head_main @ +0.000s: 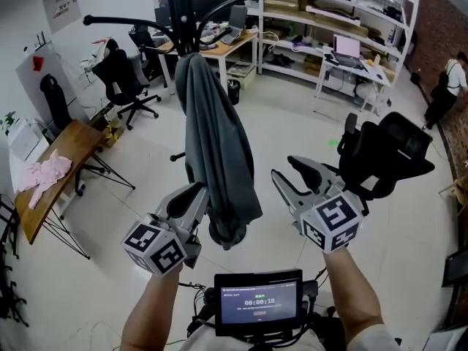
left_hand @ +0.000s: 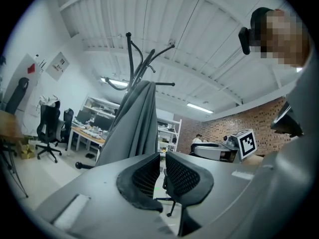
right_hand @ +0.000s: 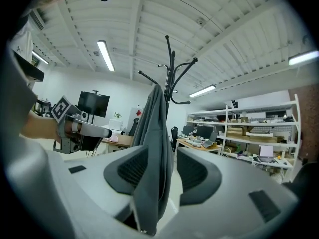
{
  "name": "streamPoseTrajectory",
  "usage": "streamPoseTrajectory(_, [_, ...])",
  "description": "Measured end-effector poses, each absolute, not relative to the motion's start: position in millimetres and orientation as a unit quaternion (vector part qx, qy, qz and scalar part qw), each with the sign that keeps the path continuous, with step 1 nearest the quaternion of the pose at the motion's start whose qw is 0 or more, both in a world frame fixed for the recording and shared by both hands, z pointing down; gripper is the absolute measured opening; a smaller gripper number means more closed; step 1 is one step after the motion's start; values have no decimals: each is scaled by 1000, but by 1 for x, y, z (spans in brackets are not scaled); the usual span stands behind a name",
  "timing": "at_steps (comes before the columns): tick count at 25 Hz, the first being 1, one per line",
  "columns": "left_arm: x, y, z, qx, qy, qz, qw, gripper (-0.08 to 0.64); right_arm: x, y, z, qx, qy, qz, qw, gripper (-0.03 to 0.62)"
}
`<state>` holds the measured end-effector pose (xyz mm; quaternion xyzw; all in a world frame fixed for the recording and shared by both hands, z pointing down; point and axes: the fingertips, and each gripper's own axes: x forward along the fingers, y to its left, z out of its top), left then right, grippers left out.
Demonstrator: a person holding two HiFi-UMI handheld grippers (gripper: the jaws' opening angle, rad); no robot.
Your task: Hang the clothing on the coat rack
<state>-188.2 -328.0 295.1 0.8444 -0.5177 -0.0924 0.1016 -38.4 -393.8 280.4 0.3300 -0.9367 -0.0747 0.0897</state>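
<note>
A long grey garment [head_main: 216, 145] hangs from a hook of the black coat rack [head_main: 179, 13] and reaches down between my two grippers. My left gripper [head_main: 199, 196] sits against the garment's lower left edge. In the left gripper view its jaws [left_hand: 162, 161] are shut with no cloth between them, and the garment [left_hand: 134, 128] hangs just beyond. My right gripper [head_main: 292, 172] is at the garment's lower right. In the right gripper view a fold of the garment [right_hand: 154, 148] hangs in the gap of the right gripper [right_hand: 163, 153]. It lies against one pad, and the other pad stands off it.
A black office chair [head_main: 387, 152] stands close behind my right gripper. A wooden table [head_main: 55, 159] with a pink cloth [head_main: 44, 172] is at the left. Desks, more chairs and white shelving [head_main: 336, 20] line the back. A person [head_main: 446, 86] stands far right.
</note>
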Motion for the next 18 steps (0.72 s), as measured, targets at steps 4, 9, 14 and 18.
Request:
streamPoseTrajectory(4, [-183,-315,298,847,-516,-86,96,2,-41,-381,292,322,-941,-58,86,163])
streamPoseTrajectory(9, [-178,-298,303,852,-507,-84,95,2,-45,-361,301,324,-942,-42,80,161])
streamPoseTrajectory(14, [-182,-282,309,860,-494,-83,102,2,-46,-343,304,340,-936,-31,81,161])
streamPoseTrajectory(18, [-192,-269,313,862,-489,-77,109,2,-50,-327,306,350,-933,-21,81,161])
